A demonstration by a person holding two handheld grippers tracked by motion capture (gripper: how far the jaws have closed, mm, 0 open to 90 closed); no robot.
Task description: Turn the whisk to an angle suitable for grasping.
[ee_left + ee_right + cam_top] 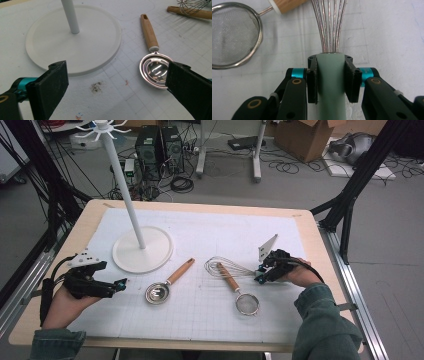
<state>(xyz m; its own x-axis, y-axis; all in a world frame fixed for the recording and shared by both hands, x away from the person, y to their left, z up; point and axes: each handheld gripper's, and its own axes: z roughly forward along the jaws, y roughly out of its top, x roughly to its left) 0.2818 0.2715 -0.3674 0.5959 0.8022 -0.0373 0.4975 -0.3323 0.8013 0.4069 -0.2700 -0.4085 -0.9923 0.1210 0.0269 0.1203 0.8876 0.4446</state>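
A wire whisk (227,267) lies on the white mat, its wires (331,25) crossing over the wooden handle of a small mesh strainer (247,303). My right gripper (260,274) is shut on the whisk's pale green handle (330,82), with both pads pressed against its sides just below the wires. At the mat's left side, my left gripper (121,284) is open and holds nothing. It points toward a steel slotted spoon with a wooden handle (155,68), which lies just beyond its right jaw. In the left gripper view, the left gripper (117,77) stands wide over bare mat.
A white stand with a round base (142,250) and a tall pole topped with hooks rises at the back left of the mat. The strainer's mesh bowl (233,35) sits left of the whisk in the right gripper view. A small dark smudge (96,87) marks the mat.
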